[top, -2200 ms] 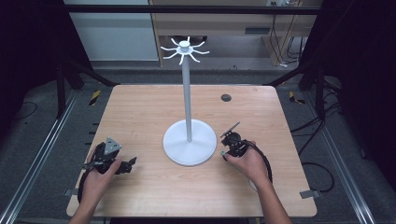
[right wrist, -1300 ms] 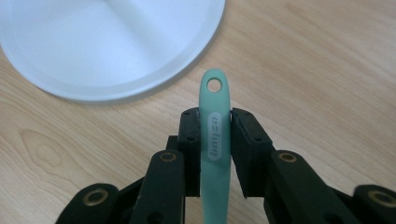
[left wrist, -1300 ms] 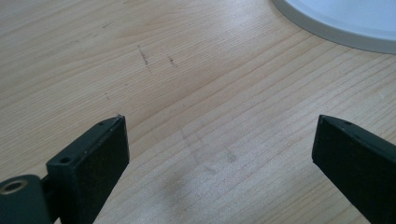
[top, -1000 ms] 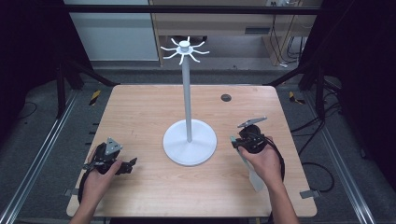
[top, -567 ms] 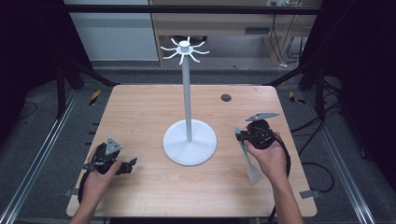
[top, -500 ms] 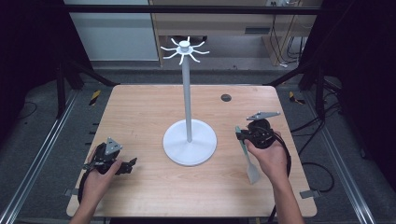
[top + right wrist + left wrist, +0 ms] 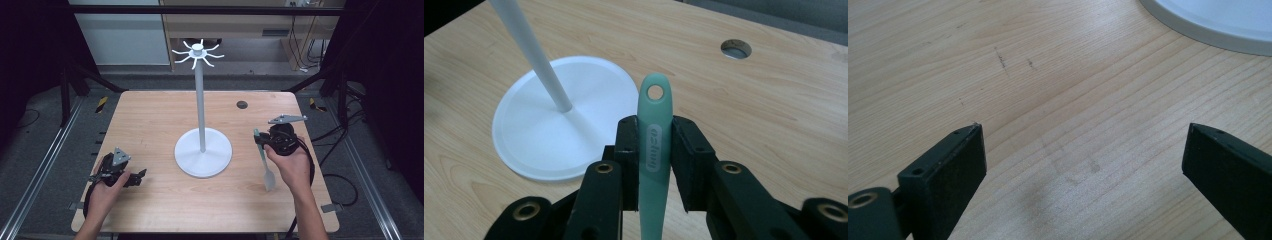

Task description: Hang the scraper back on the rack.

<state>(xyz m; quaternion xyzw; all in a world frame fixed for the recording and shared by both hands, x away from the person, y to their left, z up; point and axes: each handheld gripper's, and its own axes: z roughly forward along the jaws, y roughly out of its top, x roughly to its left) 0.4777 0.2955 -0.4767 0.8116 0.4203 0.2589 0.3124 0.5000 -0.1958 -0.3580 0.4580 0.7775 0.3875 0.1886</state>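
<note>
I start with the biggest thing, one wooden worktop (image 7: 150, 120), filling the middle of the high view. On it stands one white stand (image 7: 201, 100): a round base just left of centre-right, a thin pole, and a crown of short hooks at the upper middle of the frame. One small dark hole (image 7: 242, 104) sits in the worktop toward the upper right.

Now the change. Two seconds back my right gripper (image 7: 654, 160) was low at the worktop, right of the base. Since then it comes up, and now one pale green spatula (image 7: 653, 150) is off the wood with it. In the right gripper view the fingers (image 7: 626, 150) are clenched on the handle from both sides, and the handle's end with its hanging hole points up past them, toward the upper centre of that frame. In the high view the spatula (image 7: 263, 160) hangs blade-down below my right hand, at the right of the frame, well apart from the hooks. I take it the pick-up is done and the eyelet still has to travel up to a hook.

My left gripper (image 7: 131, 177) sits at the lower left of the high view, unmoved through all this. In the left gripper view its fingers (image 7: 950, 165) stand wide apart, released, with bare wood between them and an edge of the white base at the upper right.

Count: two grippers, one stand, one spatula, one hole.
</note>
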